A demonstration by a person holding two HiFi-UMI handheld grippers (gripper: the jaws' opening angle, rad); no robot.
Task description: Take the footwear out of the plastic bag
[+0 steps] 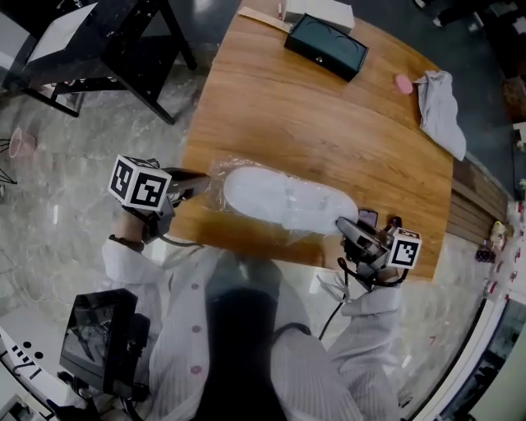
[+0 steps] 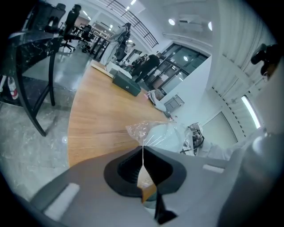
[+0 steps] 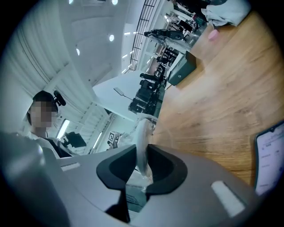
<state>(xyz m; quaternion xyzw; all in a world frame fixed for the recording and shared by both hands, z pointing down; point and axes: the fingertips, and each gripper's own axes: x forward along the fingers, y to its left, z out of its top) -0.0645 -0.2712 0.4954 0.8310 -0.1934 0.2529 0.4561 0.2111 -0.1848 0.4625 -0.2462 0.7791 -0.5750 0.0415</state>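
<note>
A white piece of footwear (image 1: 279,197) lies inside a clear plastic bag (image 1: 220,174) near the front edge of the wooden table (image 1: 329,123). My left gripper (image 1: 201,182) is at the bag's left end, shut on a thin fold of the plastic (image 2: 151,133), which runs between its jaws (image 2: 143,150). My right gripper (image 1: 345,226) is at the right end, its jaws (image 3: 142,153) closed on the white footwear (image 3: 142,137) with film around it. The bag hangs stretched between the two grippers, slightly off the table.
A dark green case (image 1: 325,46) and a white box (image 1: 320,10) sit at the table's far side. A grey cloth (image 1: 440,111) and a small pink object (image 1: 403,84) lie at the right. A black frame (image 1: 107,41) stands on the floor to the left.
</note>
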